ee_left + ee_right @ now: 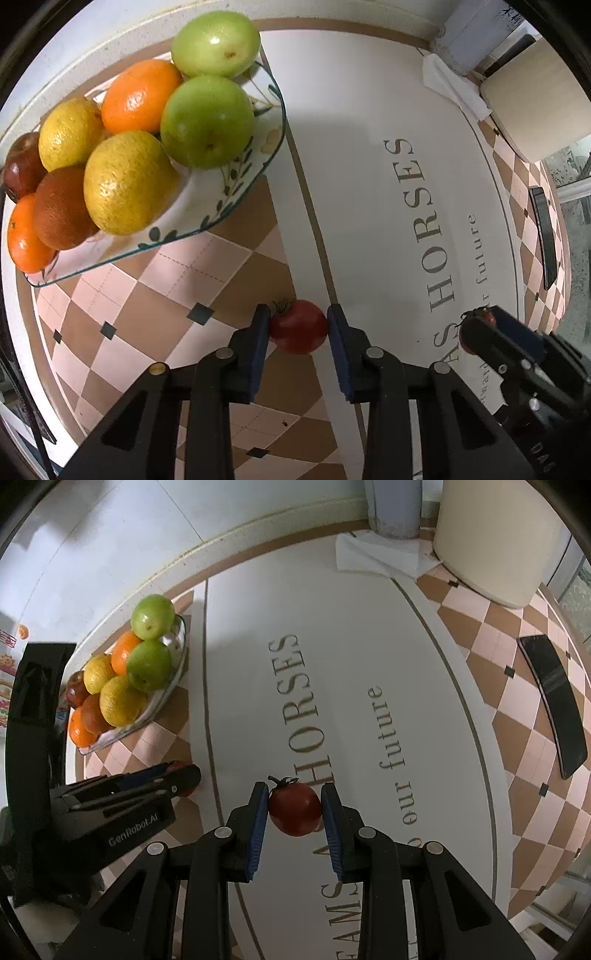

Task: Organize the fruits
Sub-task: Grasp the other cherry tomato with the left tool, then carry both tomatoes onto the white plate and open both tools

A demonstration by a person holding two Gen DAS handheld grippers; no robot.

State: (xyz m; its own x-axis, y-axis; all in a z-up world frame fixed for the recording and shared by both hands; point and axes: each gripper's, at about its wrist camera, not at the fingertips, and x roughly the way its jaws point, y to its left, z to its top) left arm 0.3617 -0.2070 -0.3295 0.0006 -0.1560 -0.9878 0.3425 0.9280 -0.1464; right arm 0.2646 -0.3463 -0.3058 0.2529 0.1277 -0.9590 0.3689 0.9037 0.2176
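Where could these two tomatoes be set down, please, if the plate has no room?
The plate is crowded, fruit heaped nearly to its rim. Free patches: the white mat between the lettering and the napkin, and the checked cloth between mat and phone.

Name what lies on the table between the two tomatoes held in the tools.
Nothing lies there: in the right wrist view, only bare white mat separates the left tomato from the right tomato.

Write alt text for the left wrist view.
The left gripper brackets a red tomato on the checkered tablecloth, its blue pads at the fruit's sides. Upper left, a plate holds green, yellow and orange fruit; at right, the right gripper closes around another tomato.
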